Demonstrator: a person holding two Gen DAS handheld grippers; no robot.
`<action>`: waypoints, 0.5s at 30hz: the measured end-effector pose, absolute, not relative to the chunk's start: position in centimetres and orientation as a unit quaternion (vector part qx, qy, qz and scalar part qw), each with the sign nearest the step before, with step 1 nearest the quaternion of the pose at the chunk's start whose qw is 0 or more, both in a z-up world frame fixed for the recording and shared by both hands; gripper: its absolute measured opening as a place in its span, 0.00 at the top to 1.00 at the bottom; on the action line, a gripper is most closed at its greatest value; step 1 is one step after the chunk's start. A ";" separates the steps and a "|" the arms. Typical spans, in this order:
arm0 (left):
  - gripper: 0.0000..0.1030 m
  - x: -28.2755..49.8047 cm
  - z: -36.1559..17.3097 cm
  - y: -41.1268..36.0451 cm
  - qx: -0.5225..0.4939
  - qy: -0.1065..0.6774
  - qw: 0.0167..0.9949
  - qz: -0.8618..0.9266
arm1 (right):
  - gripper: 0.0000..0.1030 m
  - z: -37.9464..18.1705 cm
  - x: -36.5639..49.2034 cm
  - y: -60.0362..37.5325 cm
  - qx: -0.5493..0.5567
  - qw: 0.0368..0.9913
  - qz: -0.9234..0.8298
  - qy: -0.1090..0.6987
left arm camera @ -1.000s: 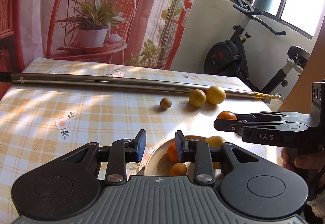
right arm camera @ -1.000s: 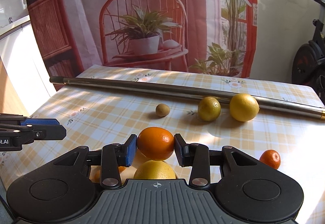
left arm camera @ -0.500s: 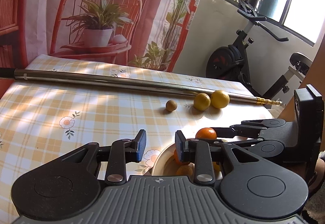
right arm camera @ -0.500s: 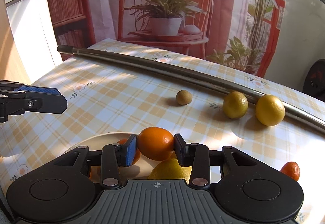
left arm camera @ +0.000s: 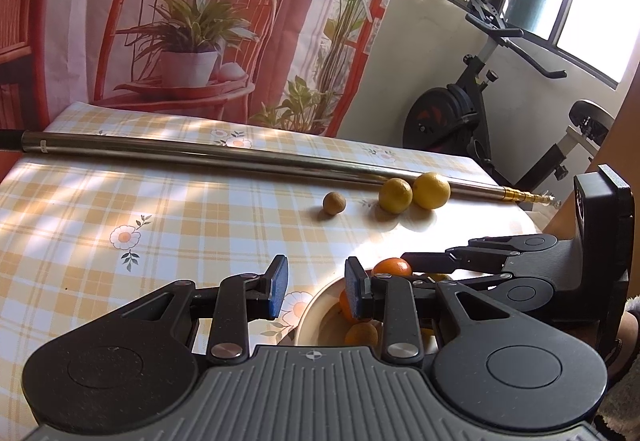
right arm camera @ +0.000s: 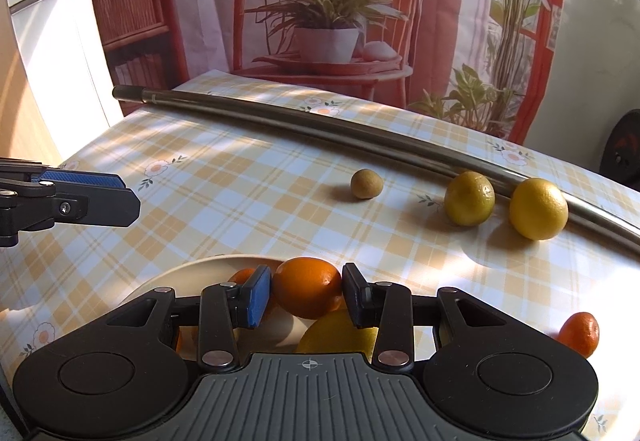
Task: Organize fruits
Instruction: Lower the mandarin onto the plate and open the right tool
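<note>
While the right gripper (right arm camera: 307,295) pinches an orange (right arm camera: 308,287) directly above the bowl (right arm camera: 188,271), presumably to drop it among the fruit already there, the left gripper (left arm camera: 316,287) waits agape and empty at nine o'clock. Farther off, a kiwi (right arm camera: 367,183) at twelve and two lemons (right arm camera: 469,198) (right arm camera: 538,208) at two lie against a metal pole (right arm camera: 280,121). No writing is legible.

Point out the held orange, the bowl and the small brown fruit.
held orange (right arm camera: 307,287), right wrist view, front face.
bowl (right arm camera: 192,272), right wrist view, far rim.
small brown fruit (right arm camera: 366,183), right wrist view, centre.
</note>
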State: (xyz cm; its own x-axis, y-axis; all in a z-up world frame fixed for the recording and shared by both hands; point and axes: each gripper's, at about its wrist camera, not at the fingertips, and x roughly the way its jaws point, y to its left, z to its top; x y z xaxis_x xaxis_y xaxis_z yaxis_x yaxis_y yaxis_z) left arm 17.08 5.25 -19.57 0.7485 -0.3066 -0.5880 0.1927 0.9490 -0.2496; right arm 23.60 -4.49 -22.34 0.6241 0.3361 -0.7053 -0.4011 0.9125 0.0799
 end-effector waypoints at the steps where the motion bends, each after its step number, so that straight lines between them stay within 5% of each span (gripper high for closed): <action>1: 0.69 17.1 -19.6 5.2 -0.087 0.328 0.931 -0.134 | 0.65 -22.3 23.6 -4.5 -0.041 0.900 0.205 0.382; 15: 0.69 17.5 -18.9 5.0 -0.076 0.322 0.935 -0.126 | 0.65 -20.1 23.2 -8.5 0.007 0.920 0.167 0.354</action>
State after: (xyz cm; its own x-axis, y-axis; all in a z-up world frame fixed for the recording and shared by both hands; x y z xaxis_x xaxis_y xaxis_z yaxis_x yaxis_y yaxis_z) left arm 17.53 4.99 -18.94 0.7611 -0.2843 -0.5830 0.1871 0.9568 -0.2223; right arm 23.21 -8.54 -20.06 0.6930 0.3128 -0.6496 -0.3034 0.9439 0.1308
